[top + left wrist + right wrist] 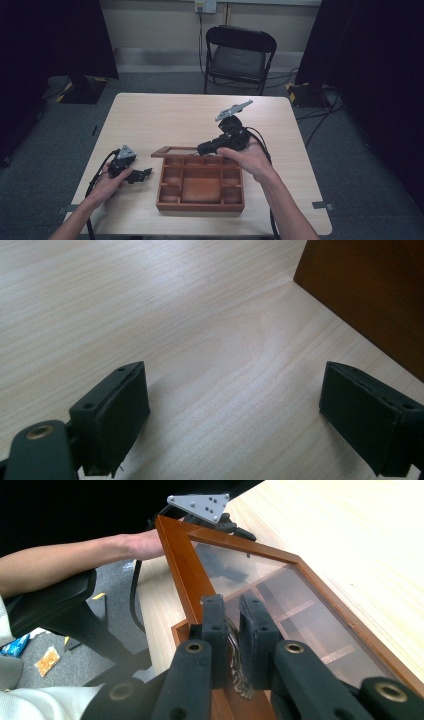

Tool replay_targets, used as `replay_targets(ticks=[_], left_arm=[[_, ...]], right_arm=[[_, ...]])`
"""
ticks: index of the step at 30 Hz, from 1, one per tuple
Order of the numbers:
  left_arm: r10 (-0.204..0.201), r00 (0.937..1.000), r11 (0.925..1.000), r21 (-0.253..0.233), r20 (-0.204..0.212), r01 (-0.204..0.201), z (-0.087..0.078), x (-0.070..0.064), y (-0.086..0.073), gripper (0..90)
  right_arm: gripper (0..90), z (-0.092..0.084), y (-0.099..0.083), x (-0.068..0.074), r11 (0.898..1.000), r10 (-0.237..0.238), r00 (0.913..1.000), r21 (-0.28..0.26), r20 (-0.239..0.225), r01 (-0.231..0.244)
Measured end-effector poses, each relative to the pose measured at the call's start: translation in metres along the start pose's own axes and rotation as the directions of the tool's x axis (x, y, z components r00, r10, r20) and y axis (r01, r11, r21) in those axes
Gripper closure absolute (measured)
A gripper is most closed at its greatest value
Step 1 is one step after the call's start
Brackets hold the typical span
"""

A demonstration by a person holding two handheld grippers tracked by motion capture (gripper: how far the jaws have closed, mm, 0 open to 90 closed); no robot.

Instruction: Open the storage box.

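A brown wooden box (200,206) with several compartments lies on the table. Its glass-paned lid (172,150) is lifted at a tilt over the far side. In the right gripper view the lid's wooden frame (180,560) runs away from me, and a small metal clasp (237,670) on its edge sits between the jaws. My right gripper (233,600) is shut on that clasp, and from above it (204,148) reaches the lid from the right. My left gripper (145,174) rests on the table left of the box. Its jaws stand open (235,395) over bare wood, beside the box's wall (370,300).
The light wooden table (165,115) has free room behind and to the left of the box. A black folding chair (240,55) stands beyond the far edge. Cables trail from both grippers toward the near edge. Dark curtains flank the room.
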State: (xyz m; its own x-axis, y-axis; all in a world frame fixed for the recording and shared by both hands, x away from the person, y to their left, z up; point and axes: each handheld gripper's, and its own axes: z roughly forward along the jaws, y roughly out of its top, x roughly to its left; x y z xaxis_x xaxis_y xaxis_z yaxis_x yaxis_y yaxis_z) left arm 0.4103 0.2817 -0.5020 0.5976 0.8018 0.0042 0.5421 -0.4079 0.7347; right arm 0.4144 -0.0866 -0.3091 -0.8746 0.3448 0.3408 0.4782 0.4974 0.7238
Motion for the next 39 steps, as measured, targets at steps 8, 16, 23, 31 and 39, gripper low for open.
replay_targets(ticks=[8, 16, 23, 31, 39], left_arm=[[-0.001, 1.0000, 1.0000, -0.002, 0.002, 0.001, 0.000, 0.000, 0.000, 11.7], [0.000, 1.0000, 1.0000, 0.000, 0.001, 0.000, 0.000, 0.000, 0.000, 11.7], [0.000, 1.0000, 1.0000, 0.000, 0.000, 0.000, 0.000, 0.000, 0.000, 11.7], [0.002, 1.0000, 1.0000, 0.000, 0.002, -0.002, 0.000, 0.000, 0.000, 11.7], [-0.001, 1.0000, 1.0000, -0.002, 0.002, 0.001, 0.000, 0.000, 0.000, 11.7]], right_arm=[[82.5, -0.001, 0.003, -0.001, 1.000, 0.003, 0.9999, -0.004, 0.011, -0.003], [82.5, -0.002, 0.004, -0.002, 1.000, 0.008, 0.9999, -0.008, 0.013, -0.007], [82.5, -0.004, 0.007, -0.005, 1.000, 0.017, 0.9998, -0.010, 0.012, -0.017], [82.6, -0.004, 0.009, -0.005, 1.000, 0.013, 0.9998, -0.015, 0.013, -0.013], [82.6, -0.006, 0.012, -0.009, 1.000, 0.029, 0.9996, -0.011, 0.003, -0.029]])
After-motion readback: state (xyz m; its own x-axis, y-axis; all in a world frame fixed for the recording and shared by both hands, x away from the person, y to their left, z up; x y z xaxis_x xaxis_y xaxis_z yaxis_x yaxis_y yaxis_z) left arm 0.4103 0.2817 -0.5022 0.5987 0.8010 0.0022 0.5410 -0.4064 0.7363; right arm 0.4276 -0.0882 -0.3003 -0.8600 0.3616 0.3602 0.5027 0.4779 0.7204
